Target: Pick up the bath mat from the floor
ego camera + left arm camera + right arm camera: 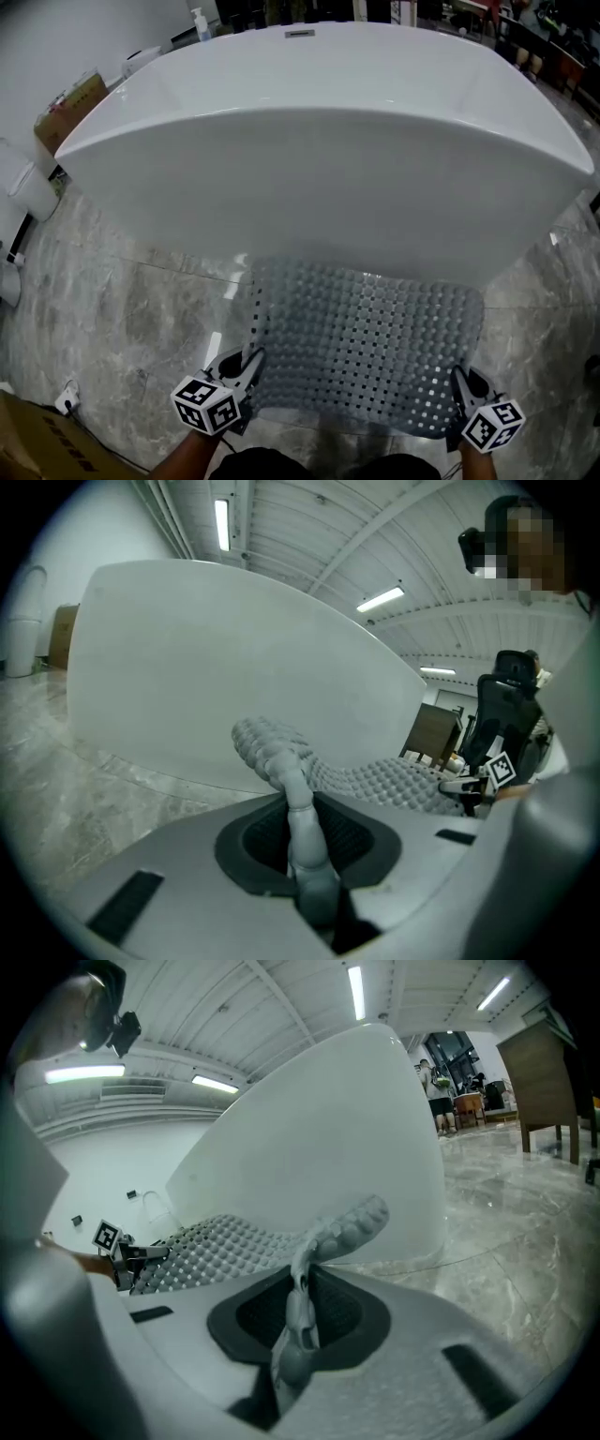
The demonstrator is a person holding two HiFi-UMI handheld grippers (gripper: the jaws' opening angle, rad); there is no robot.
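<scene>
Left gripper (251, 362), right gripper (461, 380) pinch mat (366, 337).

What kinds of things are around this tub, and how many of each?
White oval bathtub: 1
Grey studded rubber bath mat: 1
Handheld two-jaw tools, left gripper and right gripper, each clamped on a mat corner: 2
Brown cardboard boxes: 2
Total: 6

No legible text or signs
</scene>
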